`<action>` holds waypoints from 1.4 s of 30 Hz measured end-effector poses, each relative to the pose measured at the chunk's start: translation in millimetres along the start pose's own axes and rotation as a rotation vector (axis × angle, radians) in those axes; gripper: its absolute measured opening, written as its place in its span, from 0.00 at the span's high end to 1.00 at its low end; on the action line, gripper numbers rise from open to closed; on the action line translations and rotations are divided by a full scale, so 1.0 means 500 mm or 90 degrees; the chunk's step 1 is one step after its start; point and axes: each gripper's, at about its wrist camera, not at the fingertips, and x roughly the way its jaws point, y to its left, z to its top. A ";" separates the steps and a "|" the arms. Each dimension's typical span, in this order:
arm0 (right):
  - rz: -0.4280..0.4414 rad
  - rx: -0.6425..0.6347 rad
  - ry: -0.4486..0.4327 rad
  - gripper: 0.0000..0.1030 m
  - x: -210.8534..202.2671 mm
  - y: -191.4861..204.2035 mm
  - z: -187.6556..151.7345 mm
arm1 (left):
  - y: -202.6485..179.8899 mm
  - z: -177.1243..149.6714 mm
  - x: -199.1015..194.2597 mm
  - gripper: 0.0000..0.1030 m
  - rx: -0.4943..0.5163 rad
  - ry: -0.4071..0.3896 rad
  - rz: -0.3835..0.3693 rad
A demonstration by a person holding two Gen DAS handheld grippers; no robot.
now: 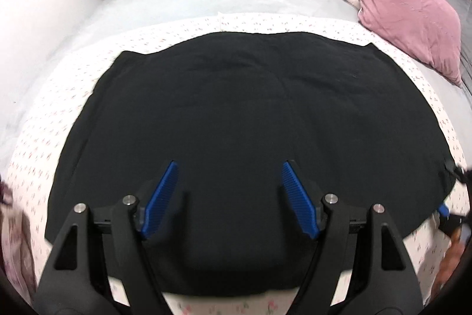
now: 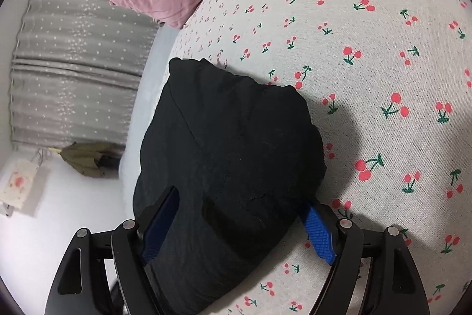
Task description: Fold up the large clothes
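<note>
Left wrist view shows the left gripper (image 1: 228, 167) with jaws spread wide and empty above the black garment (image 1: 250, 114) lying flat on the cherry-print sheet (image 1: 295, 21), pink pillow (image 1: 407, 16) at two o'clock, while the right gripper (image 2: 240, 204) has a bunched end of the cloth between its spread jaws.

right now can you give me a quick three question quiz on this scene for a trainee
1. True or false: the left tool is gripping the black garment.
2. Which cloth lies directly under the garment: A) cherry-print sheet B) grey curtain C) pink pillow?
3. What lies between the right tool's blue pads?

Key: 1. False, it is open above the cloth. 2. A. 3. A bunched edge of the black garment.
</note>
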 end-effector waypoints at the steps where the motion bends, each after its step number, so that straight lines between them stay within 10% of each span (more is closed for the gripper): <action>1: 0.001 0.000 -0.001 0.20 0.000 -0.001 0.000 | -0.004 -0.011 -0.007 0.28 0.009 0.005 -0.013; 12: 0.045 0.031 0.001 0.21 0.001 -0.021 0.004 | 0.013 -0.062 0.040 0.27 -0.009 0.037 -0.027; 22: -0.021 -0.033 -0.025 0.20 0.022 0.020 -0.006 | 0.010 -0.081 0.048 0.24 -0.008 0.030 -0.031; 30: 0.131 -0.019 -0.059 0.22 -0.021 0.029 0.000 | 0.006 -0.083 0.050 0.24 -0.008 0.029 -0.030; 37: 0.102 0.025 -0.013 0.22 0.048 0.010 -0.008 | 0.007 -0.086 0.051 0.24 -0.008 0.029 -0.031; 42: 0.088 -0.007 -0.024 0.46 0.050 0.026 -0.008 | 0.006 -0.085 0.050 0.24 -0.007 0.029 -0.027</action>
